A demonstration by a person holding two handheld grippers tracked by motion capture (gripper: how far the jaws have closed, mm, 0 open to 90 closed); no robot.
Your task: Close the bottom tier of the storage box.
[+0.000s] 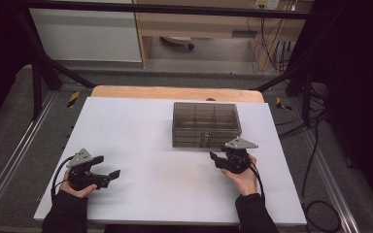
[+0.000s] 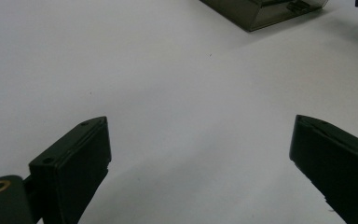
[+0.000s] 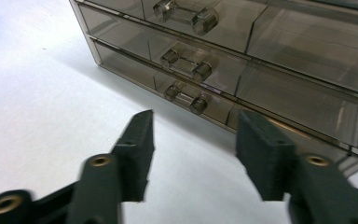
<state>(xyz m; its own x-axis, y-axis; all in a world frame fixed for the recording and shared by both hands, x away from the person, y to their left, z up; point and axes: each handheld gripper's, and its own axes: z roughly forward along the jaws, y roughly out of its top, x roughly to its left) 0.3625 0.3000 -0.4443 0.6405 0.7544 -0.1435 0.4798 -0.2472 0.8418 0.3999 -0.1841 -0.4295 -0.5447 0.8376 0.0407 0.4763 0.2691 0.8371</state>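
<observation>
This looks like a lab or research workspace. A black metal frame [image 1: 43, 73] surrounds the white surface [image 1: 141, 145], and loose cables [image 1: 315, 141] trail over grey carpet beside that surface. Behind it stands a wooden desk [image 1: 199, 24].

The high view is dim overall, its dark surroundings falling to near black at both sides, while the white table top [image 1: 141, 141] catches soft, even light from above. Shadows are faint and diffuse. In the left gripper view the near jaws are dark and soft-edged. In the right gripper view the near jaws are blurred, and the smoky drawer box [image 3: 261, 60] carries small pale reflections.
</observation>
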